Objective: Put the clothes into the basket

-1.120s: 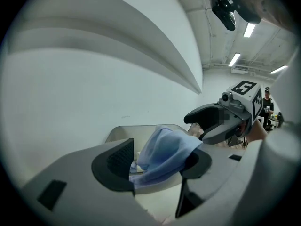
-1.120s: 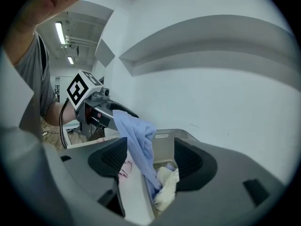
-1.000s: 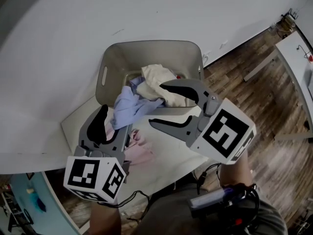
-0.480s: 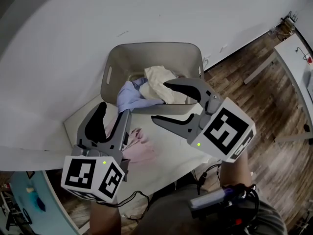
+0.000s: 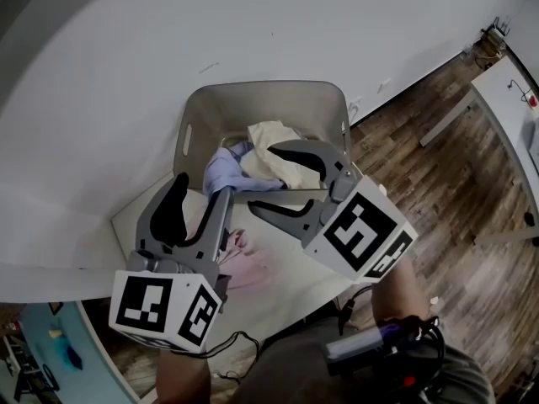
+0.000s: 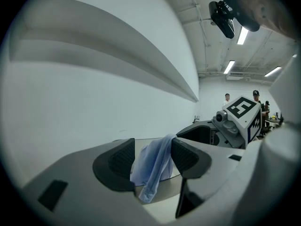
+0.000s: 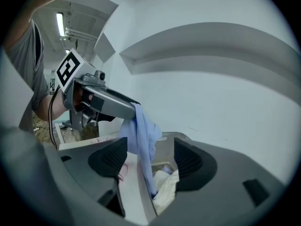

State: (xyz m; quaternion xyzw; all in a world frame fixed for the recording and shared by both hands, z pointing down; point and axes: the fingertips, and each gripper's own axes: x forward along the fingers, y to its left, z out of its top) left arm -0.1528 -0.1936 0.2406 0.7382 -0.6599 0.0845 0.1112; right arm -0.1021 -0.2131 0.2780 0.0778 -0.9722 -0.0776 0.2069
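A grey basket (image 5: 265,99) stands at the far end of a small white table (image 5: 290,255), against the wall. A cream cloth (image 5: 271,144) lies inside it. My left gripper (image 5: 202,188) is shut on a bunched light blue cloth (image 5: 223,171), which hangs from its tips over the basket's near rim. In the left gripper view the blue cloth (image 6: 153,166) fills the gap in the left gripper (image 6: 153,157). My right gripper (image 5: 263,179) hovers open just right of it, above the rim, holding nothing. A pink cloth (image 5: 244,255) lies on the table below my left gripper.
A white wall runs close behind the basket. Wooden floor (image 5: 455,183) lies to the right, with another white table (image 5: 514,82) beyond it. Two people (image 6: 227,98) stand far off in the left gripper view. A cable hangs by the table's near edge.
My left gripper has risen a little with the blue cloth, which now hangs narrower at the basket's near rim. The right gripper has barely moved and stays open.
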